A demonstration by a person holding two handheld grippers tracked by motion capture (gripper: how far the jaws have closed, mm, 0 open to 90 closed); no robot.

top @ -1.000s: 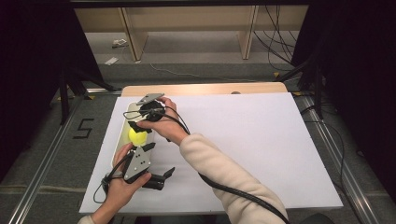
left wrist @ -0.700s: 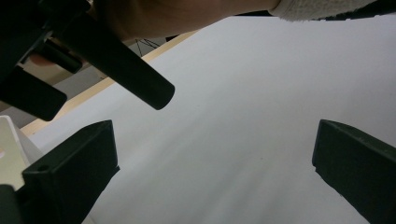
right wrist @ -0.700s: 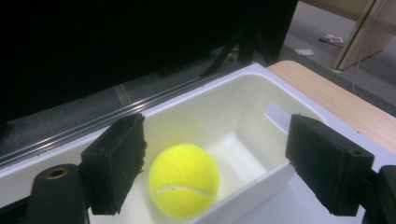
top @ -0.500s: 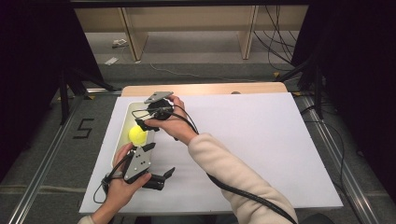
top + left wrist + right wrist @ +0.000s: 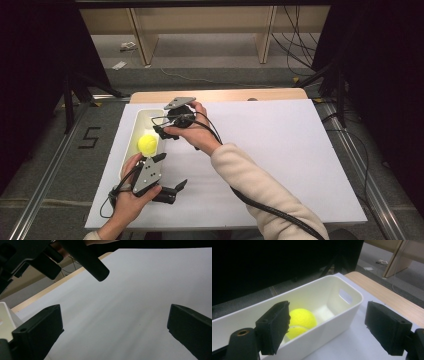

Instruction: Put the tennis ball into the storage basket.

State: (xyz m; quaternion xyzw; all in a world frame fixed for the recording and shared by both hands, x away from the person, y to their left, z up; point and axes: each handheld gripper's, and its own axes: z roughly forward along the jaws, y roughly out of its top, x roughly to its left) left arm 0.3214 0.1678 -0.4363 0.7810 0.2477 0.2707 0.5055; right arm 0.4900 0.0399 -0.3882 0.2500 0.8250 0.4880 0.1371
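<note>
**Yellow ball in white bin, both grippers spread**

Nearest, by the tabletop's (image 5: 280,150) near-left corner: left gripper (image 5: 169,172), held in the left hand (image 5: 131,204), jaws spread wide and empty over bare white surface, as seen in the left gripper view (image 5: 115,337). Grey three-cornered plate on top, black cable looping under the hand.

Just beyond, along the left edge: long white bin (image 5: 131,145), lying near to far, with a handle slot in its end wall (image 5: 347,296). Inside, a yellow ball (image 5: 147,145), resting on the bin floor (image 5: 302,318).

Farther, beside the bin's right rim toward its far end: right gripper (image 5: 167,134), in the right hand (image 5: 197,132), cream sleeve (image 5: 260,195) reaching in from the near edge. Jaws spread apart, nothing between them, straddling the bin's near wall in the right gripper view (image 5: 327,325). Wooden strip along the far edge.
</note>
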